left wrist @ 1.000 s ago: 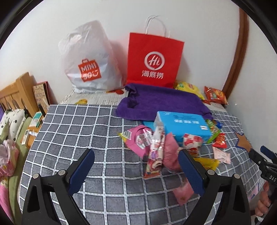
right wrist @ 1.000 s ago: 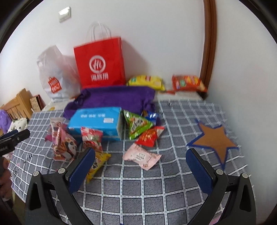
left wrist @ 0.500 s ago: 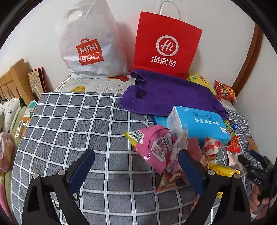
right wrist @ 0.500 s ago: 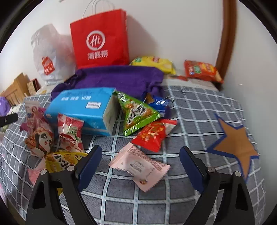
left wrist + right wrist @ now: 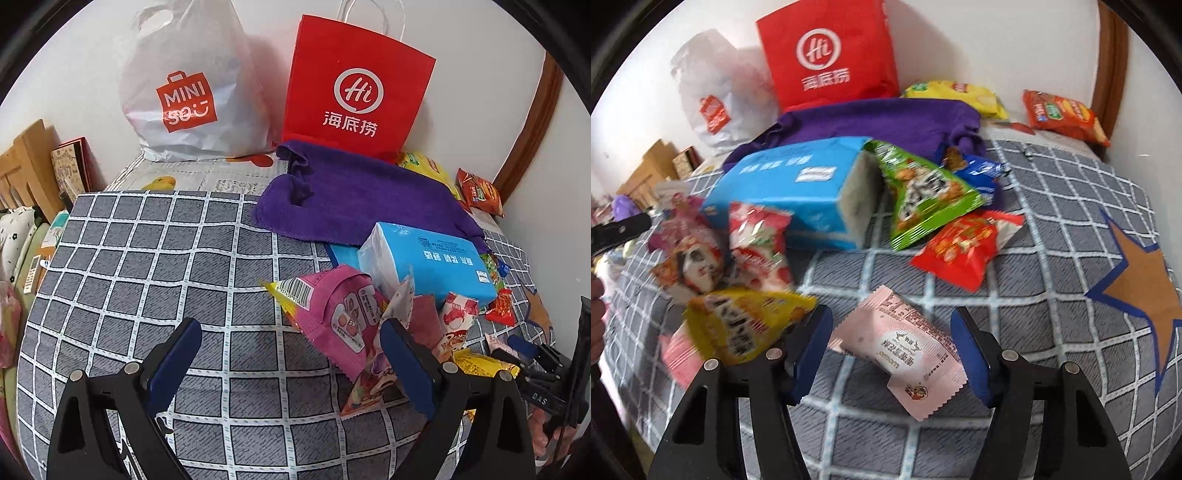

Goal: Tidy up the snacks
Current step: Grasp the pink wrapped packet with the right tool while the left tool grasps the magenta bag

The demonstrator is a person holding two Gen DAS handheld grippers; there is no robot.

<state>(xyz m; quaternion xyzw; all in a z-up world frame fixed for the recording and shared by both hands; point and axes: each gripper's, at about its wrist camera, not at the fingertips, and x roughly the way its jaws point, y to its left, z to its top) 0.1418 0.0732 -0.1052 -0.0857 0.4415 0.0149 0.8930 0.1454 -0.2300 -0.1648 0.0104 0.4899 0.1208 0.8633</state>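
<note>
- right gripper (image 5: 892, 349) – jaws part open and they've just been closing in, pale pink packet (image 5: 905, 347) sits between them but the pads aren't pressing on it yet afaict, small gap each side
- handling guess: packet looks light, soft, crinkly film w/ a puffy middle – prob slippery. I'd pinch across the fat middle, not the flat sealed ends, and go easy so whatever's inside doesn't get crushed
- packet lies flat on the grey checked cloth (image 5: 1052, 229), slanted across the jaw line, one sealed end poking toward the cam
- relative to the pink packet: yellow snack bag (image 5: 746, 325) is just beside it on the left, touching the left finger; red pouch (image 5: 964, 247) and green pouch (image 5: 923, 199) lie behind it, blue tissue pack (image 5: 798, 192) further back-left
- brown star patch (image 5: 1141, 280) well apart to its right
- left gripper (image 5: 291, 365) – wide open, nothing in it, hovering over bare cloth; magenta bag (image 5: 340, 314) just by its right finger, not between the jaws
- purple towel (image 5: 354, 195) + red paper bag (image 5: 354, 88) way at the back by the wall
</note>
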